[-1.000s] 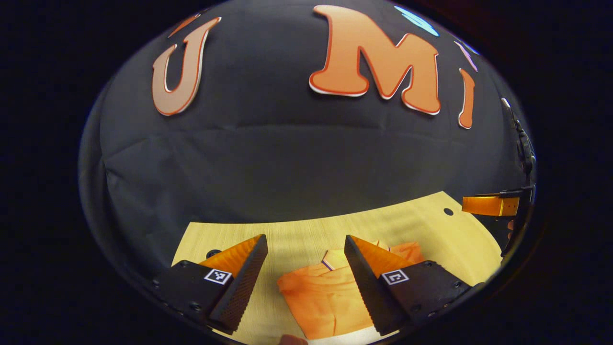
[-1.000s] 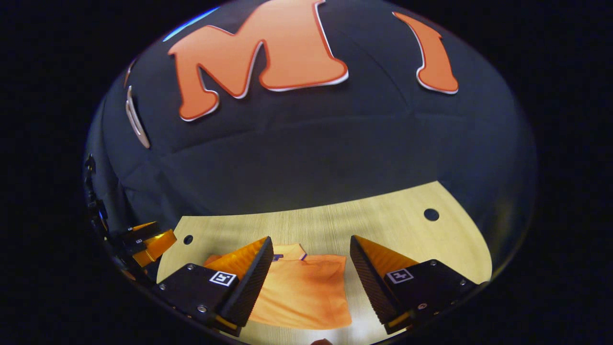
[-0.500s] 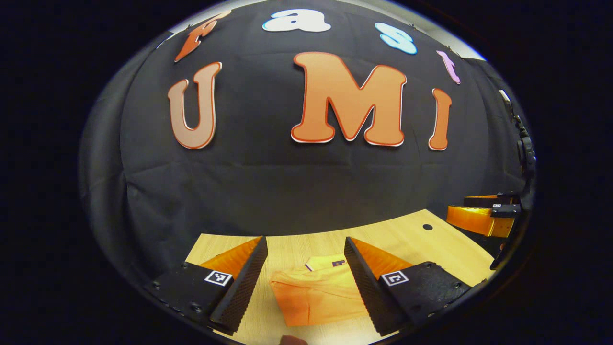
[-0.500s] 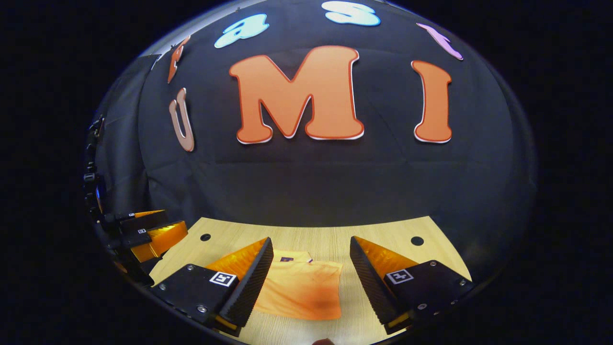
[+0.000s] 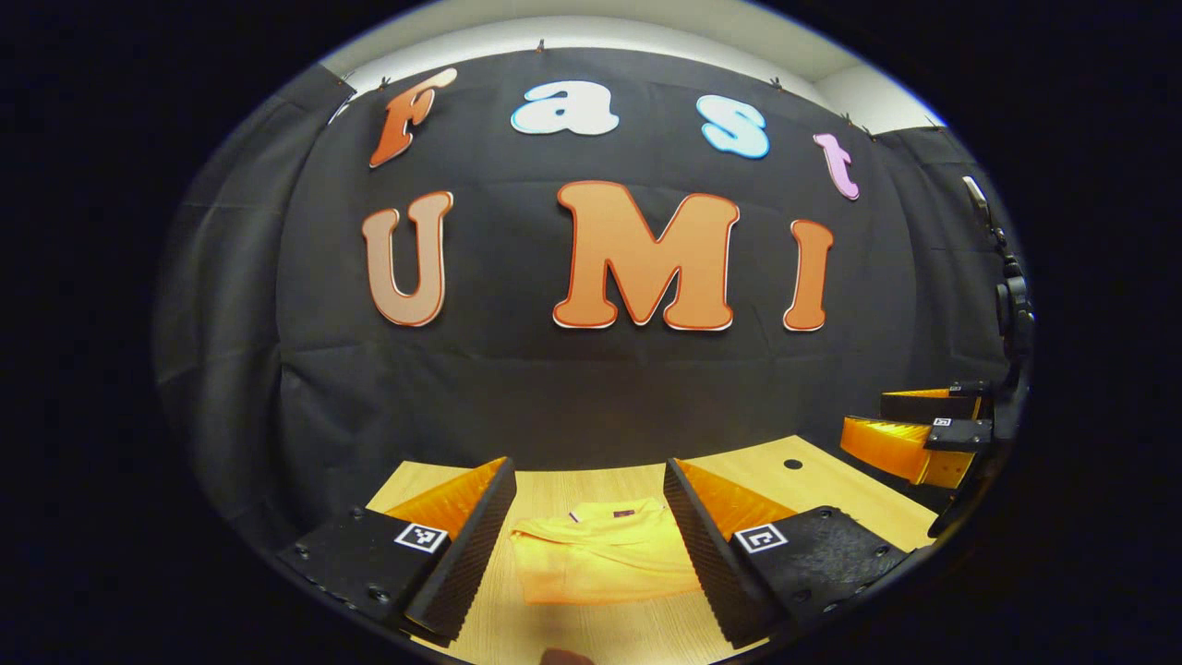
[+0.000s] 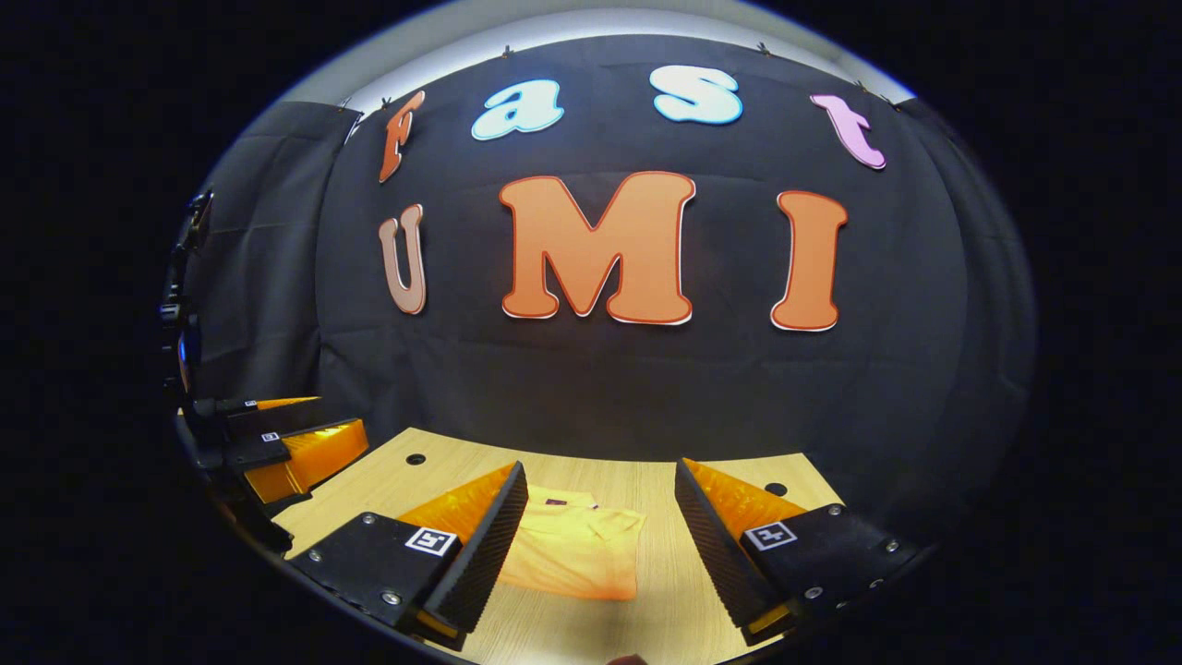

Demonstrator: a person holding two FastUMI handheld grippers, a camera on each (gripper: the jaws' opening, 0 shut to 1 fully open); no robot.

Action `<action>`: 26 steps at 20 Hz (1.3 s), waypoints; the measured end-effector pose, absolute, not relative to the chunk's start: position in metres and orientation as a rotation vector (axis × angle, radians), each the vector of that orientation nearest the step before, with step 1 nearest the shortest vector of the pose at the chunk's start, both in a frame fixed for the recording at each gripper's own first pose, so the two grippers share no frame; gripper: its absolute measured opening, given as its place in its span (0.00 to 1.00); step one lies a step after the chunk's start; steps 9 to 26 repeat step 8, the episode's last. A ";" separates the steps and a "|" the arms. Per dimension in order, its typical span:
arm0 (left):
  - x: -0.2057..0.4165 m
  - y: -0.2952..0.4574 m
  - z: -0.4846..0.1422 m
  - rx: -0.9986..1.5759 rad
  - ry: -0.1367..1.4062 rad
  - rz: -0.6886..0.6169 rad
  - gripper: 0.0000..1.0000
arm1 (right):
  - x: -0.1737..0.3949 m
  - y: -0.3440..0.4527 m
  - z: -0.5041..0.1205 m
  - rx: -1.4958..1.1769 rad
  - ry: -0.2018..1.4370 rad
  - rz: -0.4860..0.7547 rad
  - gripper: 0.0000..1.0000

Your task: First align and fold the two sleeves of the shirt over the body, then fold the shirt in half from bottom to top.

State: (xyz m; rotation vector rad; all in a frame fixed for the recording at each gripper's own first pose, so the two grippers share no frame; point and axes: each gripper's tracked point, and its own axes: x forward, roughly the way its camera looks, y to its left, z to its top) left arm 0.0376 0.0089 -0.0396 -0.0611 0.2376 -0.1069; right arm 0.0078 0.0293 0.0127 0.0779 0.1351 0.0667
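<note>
Left gripper view: shirt (image 5: pixel 605 554) beyond left tool (image 5: pixel 588 545).

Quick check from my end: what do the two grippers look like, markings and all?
Left gripper and right gripper match: two wedge-shaped fingers with ribbed inner faces, each on a black bolted block bearing a small square black-and-white tag.

Your left gripper (image 5: pixel 584 536) had black finger mounts with screws and square coded tags at the bottom of the frame. Your right gripper (image 6: pixel 598 540) looked alike, its ridged pads (image 6: pixel 480 545) facing inward.
</note>
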 end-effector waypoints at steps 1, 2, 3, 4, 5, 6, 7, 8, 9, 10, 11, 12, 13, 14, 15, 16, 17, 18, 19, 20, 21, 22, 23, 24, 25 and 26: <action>0.024 0.006 -0.036 -0.053 0.222 -0.108 0.97 | -0.003 0.029 0.015 0.078 0.119 0.068 0.97; 0.013 0.004 -0.033 -0.046 0.204 -0.106 0.96 | -0.013 0.029 0.015 0.080 0.106 0.070 0.97; 0.002 0.002 -0.029 -0.045 0.185 -0.106 0.96 | -0.022 0.029 0.016 0.081 0.087 0.074 0.97; -0.010 0.001 -0.025 -0.047 0.162 -0.102 0.97 | -0.031 0.031 0.015 0.080 0.078 0.079 0.97; -0.021 -0.001 -0.019 -0.050 0.138 -0.102 0.96 | -0.040 0.030 0.014 0.079 0.066 0.079 0.97; -0.031 -0.002 -0.017 -0.053 0.121 -0.096 0.96 | -0.048 0.031 0.017 0.075 0.048 0.089 0.97; -0.039 -0.003 -0.016 -0.059 0.112 -0.086 0.96 | -0.057 0.033 0.019 0.070 0.030 0.092 0.97; -0.048 -0.005 -0.016 -0.064 0.105 -0.085 0.96 | -0.064 0.033 0.020 0.062 0.011 0.102 0.96; -0.048 -0.005 -0.016 -0.064 0.105 -0.085 0.96 | -0.064 0.033 0.020 0.062 0.011 0.102 0.96; -0.048 -0.005 -0.016 -0.064 0.105 -0.085 0.96 | -0.064 0.033 0.020 0.062 0.011 0.102 0.96; -0.048 -0.005 -0.016 -0.064 0.105 -0.085 0.96 | -0.064 0.033 0.020 0.062 0.011 0.102 0.96; -0.048 -0.005 -0.016 -0.064 0.105 -0.085 0.96 | -0.064 0.033 0.020 0.062 0.011 0.102 0.96; -0.048 -0.005 -0.016 -0.064 0.105 -0.085 0.96 | -0.064 0.033 0.020 0.062 0.011 0.102 0.96; -0.048 -0.005 -0.016 -0.064 0.105 -0.085 0.96 | -0.064 0.033 0.020 0.062 0.011 0.102 0.96; -0.048 -0.005 -0.016 -0.064 0.105 -0.085 0.96 | -0.064 0.033 0.020 0.062 0.011 0.102 0.96; -0.048 -0.005 -0.016 -0.064 0.105 -0.085 0.96 | -0.064 0.033 0.020 0.062 0.011 0.102 0.96; -0.048 -0.005 -0.016 -0.064 0.105 -0.085 0.96 | -0.064 0.033 0.020 0.062 0.011 0.102 0.96; -0.048 -0.005 -0.016 -0.064 0.105 -0.085 0.96 | -0.064 0.033 0.020 0.062 0.011 0.102 0.96; -0.048 -0.005 -0.016 -0.064 0.105 -0.085 0.96 | -0.064 0.033 0.020 0.062 0.011 0.102 0.96; -0.048 -0.005 -0.016 -0.064 0.105 -0.085 0.96 | -0.064 0.033 0.020 0.062 0.011 0.102 0.96; -0.048 -0.005 -0.016 -0.064 0.105 -0.085 0.96 | -0.064 0.033 0.020 0.062 0.011 0.102 0.96; -0.048 -0.005 -0.016 -0.064 0.105 -0.085 0.96 | -0.064 0.033 0.020 0.062 0.011 0.102 0.96; -0.048 -0.005 -0.016 -0.064 0.105 -0.085 0.96 | -0.064 0.033 0.020 0.062 0.011 0.102 0.96; -0.048 -0.005 -0.016 -0.064 0.105 -0.085 0.96 | -0.064 0.033 0.020 0.062 0.011 0.102 0.96; -0.048 -0.005 -0.016 -0.064 0.105 -0.085 0.96 | -0.064 0.033 0.020 0.062 0.011 0.102 0.96; -0.048 -0.005 -0.016 -0.064 0.105 -0.085 0.96 | -0.064 0.033 0.020 0.062 0.011 0.102 0.96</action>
